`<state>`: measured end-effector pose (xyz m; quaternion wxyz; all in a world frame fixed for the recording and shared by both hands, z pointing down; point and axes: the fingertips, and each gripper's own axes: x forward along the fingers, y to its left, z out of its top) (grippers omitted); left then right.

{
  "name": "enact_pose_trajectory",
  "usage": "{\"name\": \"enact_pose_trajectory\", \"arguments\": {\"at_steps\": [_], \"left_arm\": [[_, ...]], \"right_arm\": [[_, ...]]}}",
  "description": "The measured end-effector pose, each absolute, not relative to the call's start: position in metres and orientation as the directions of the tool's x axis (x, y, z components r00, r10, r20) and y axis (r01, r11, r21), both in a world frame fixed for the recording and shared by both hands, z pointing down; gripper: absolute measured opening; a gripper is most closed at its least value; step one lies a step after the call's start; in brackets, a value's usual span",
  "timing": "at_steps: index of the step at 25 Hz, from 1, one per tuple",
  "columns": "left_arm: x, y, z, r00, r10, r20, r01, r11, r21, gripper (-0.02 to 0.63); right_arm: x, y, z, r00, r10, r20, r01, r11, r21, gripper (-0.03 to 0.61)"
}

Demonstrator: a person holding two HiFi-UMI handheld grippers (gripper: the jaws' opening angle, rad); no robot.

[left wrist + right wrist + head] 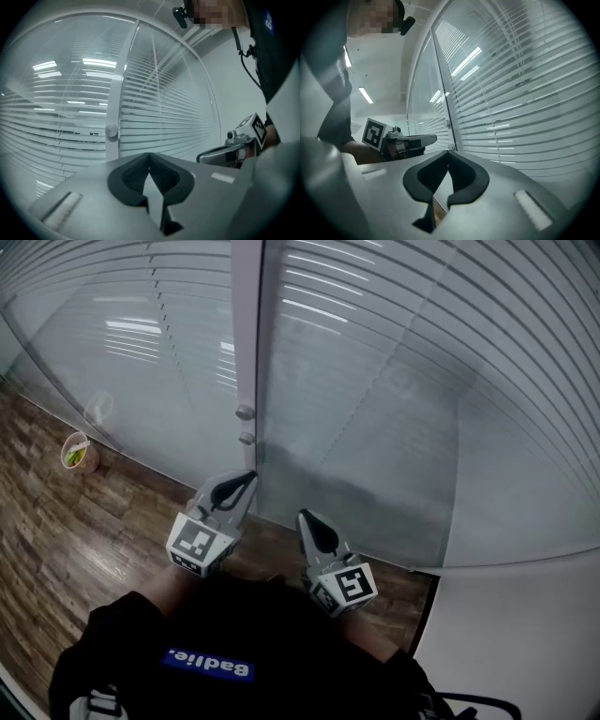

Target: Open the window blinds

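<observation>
It seems to be the approach step: the left gripper (239, 486) and right gripper (310, 524), both closed and empty, point at the closed blinds (394, 352) on the far side, and next the left one probably must open and take the knob (245, 412) just beyond it.

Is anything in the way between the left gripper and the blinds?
Yes: a glass pane seems to cover the blinds. Nothing visible blocks the left gripper from the two round knobs on the frame.

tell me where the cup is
In the head view the cup stands on the wood floor at far left, by the foot of the glass, well left of the left gripper.
</observation>
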<state>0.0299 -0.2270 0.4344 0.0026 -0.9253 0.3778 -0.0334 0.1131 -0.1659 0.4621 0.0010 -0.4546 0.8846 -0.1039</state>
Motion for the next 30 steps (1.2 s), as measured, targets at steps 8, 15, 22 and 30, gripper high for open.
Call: {"name": "enact_pose_trajectory", "arguments": {"at_steps": [8,15,22,30], "left_arm": [[0.012,-0.262,0.459,0.661,-0.741,0.117,-0.740,-0.670,-0.059,0.007],[0.002,-0.299,0.492,0.550,-0.794,0.261,-0.805,-0.586,-0.087,0.132],[0.003,-0.324,0.511,0.494,-0.817,0.296,-0.825,-0.548,-0.135,0.184],[0.006,-0.328,0.505,0.482,-0.818,0.314,-0.831,-0.540,-0.134,0.126]], "right_arm": [[0.108,-0.184,0.463,-0.581,-0.806,0.114,-0.811,0.562,-0.161,0.003],[0.106,-0.193,0.468,-0.548,-0.825,0.137,-0.835,0.531,-0.142,0.032],[0.115,-0.197,0.487,-0.504,-0.847,0.166,-0.862,0.483,-0.153,0.052],[0.123,-0.189,0.472,-0.471,-0.865,0.174,-0.881,0.451,-0.140,0.057]]}}
